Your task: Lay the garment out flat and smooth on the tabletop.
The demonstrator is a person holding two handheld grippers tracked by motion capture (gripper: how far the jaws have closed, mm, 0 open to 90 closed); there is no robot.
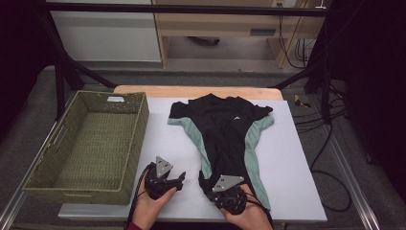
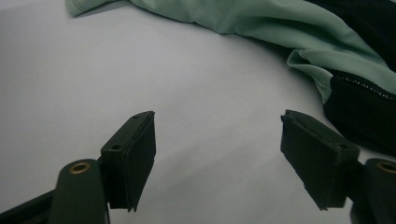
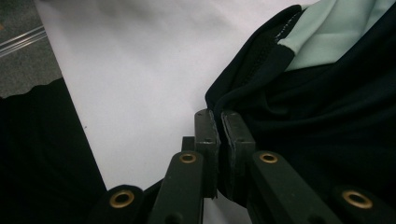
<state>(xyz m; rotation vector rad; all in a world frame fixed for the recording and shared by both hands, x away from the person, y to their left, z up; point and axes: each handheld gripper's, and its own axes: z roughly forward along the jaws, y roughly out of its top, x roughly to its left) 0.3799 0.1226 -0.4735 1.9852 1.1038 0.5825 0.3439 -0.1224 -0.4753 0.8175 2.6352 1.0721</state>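
Observation:
A black shirt (image 1: 225,129) with mint-green side panels lies flat on the white table (image 1: 292,163), collar at the far end. My right gripper (image 1: 206,182) is at the near left corner of its hem. In the right gripper view that gripper (image 3: 219,114) is shut, with the shirt's (image 3: 317,116) black hem edge pinched at the tips. My left gripper (image 1: 179,179) rests low over bare table just left of the hem. Its jaws stand wide apart with nothing between them (image 2: 217,119), and the shirt's green edge (image 2: 280,28) lies ahead and to the right.
A green woven basket (image 1: 136,139) stands along the table's left side, with nothing seen inside it. Black frame bars and cables run beyond the table's right and far edges. White table shows bare between the basket and the shirt.

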